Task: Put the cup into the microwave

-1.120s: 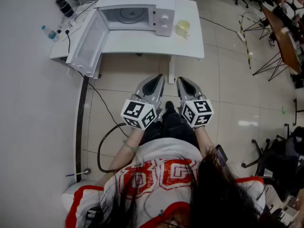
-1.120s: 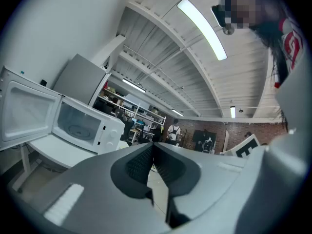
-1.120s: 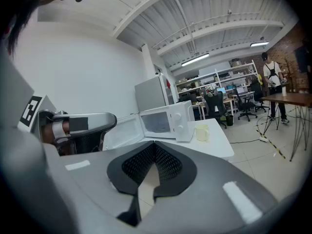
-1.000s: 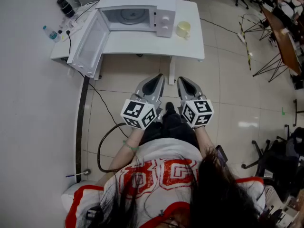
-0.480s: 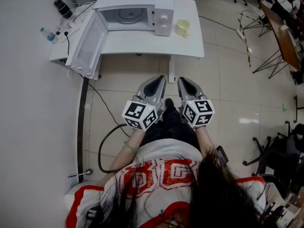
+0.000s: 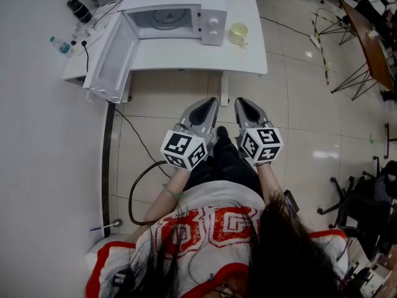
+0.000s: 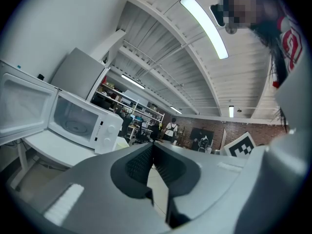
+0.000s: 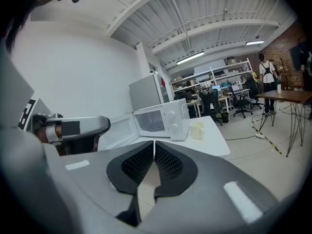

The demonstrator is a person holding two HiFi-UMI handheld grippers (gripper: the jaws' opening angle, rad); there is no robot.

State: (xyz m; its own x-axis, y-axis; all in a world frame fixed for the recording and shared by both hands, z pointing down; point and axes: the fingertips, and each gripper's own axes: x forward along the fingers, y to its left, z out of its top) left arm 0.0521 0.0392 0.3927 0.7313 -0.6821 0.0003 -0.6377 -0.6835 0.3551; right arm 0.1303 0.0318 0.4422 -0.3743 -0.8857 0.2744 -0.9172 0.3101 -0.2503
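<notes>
A pale yellow cup (image 6: 238, 33) stands on the white table (image 6: 205, 59), just right of the white microwave (image 6: 180, 12). The microwave's door (image 6: 111, 58) hangs open to the left, and the glass plate inside is bare. My left gripper (image 6: 210, 102) and right gripper (image 6: 239, 103) are held side by side over the floor, well short of the table. Both are shut with nothing in them. The right gripper view shows the cup (image 8: 197, 129) beside the microwave (image 8: 161, 120), beyond my touching fingertips (image 8: 154, 143). The left gripper (image 7: 152, 146) points past the microwave (image 7: 83, 126).
A small bottle (image 6: 60, 44) and a dark object (image 6: 79, 8) sit at the table's left end among cables. A black cable (image 6: 138, 191) loops on the tiled floor by the wall. A wooden desk (image 6: 372, 42) and office chairs (image 6: 366, 197) stand to the right.
Only the head view has shifted a little. Both grippers stay shut in the same place, and the cup and microwave have not moved.
</notes>
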